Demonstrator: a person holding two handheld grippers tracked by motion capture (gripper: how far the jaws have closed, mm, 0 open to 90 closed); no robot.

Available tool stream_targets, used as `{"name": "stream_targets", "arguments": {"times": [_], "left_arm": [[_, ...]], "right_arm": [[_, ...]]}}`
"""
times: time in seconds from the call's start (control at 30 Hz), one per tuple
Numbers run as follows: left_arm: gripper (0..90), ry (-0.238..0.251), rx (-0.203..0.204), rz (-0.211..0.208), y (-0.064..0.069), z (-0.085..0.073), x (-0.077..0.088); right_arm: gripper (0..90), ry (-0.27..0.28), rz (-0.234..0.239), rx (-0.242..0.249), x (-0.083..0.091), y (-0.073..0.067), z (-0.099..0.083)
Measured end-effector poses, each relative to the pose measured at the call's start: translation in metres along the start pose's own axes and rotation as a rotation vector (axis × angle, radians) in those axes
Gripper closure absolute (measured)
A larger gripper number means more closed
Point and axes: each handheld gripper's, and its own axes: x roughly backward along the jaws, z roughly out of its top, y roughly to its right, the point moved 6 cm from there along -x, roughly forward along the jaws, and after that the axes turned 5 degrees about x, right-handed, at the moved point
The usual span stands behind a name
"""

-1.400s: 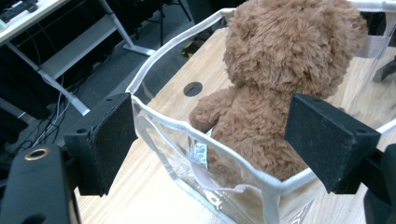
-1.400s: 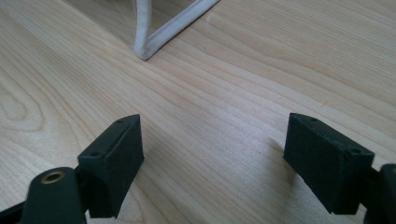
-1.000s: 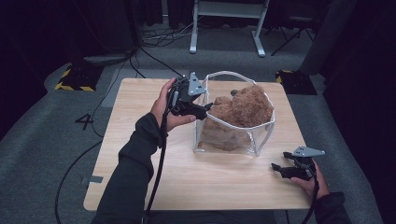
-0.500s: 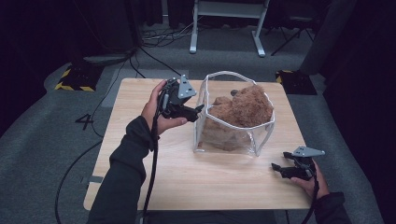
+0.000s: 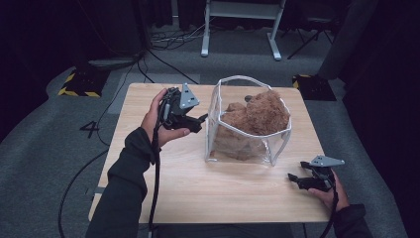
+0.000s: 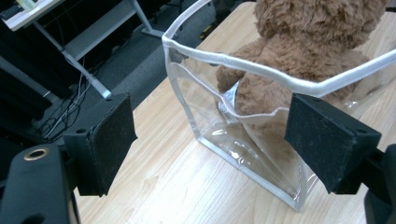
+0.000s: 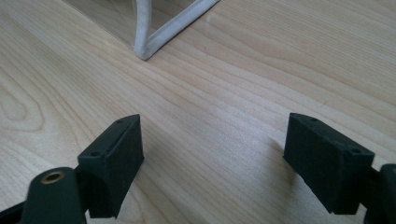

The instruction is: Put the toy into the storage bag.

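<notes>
As the left gripper draws back from the clear bag it was touching 1 second ago, its jaws stand wide apart and hold nothing, just left of the bag's white-trimmed rim. That retreat suggests the packing step is done. The brown teddy bear sits inside the open-topped bag, head above the rim, at the middle of the wooden table. At the near right, the right gripper rests low on the table, jaws wide and empty.
</notes>
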Motion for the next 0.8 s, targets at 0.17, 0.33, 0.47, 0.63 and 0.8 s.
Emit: {"name": "stream_targets", "arguments": {"times": [0.17, 0.33, 0.47, 0.63, 0.8], "left_arm": [[16.4, -0.015, 0.0, 0.009, -0.001, -0.009, 0.0], [16.4, -0.03, 0.004, 0.016, -0.002, -0.02, -0.001], [16.4, -0.039, 0.013, 0.019, -0.003, -0.026, -0.001], [16.4, -0.051, 0.015, 0.022, -0.004, -0.034, -0.001], [16.4, -0.068, 0.018, 0.024, -0.005, -0.044, -0.003]], "right_arm": [[19.5, 0.0, 0.0, 0.0, 0.0, 0.0, 0.0], [19.5, 0.0, 0.0, 0.0, 0.0, 0.0, 0.0], [19.5, 0.0, 0.0, 0.0, 0.0, 0.0, 0.0], [19.5, 0.0, 0.0, 0.0, 0.0, 0.0, 0.0], [19.5, 0.0, 0.0, 0.0, 0.0, 0.0, 0.0]]}}
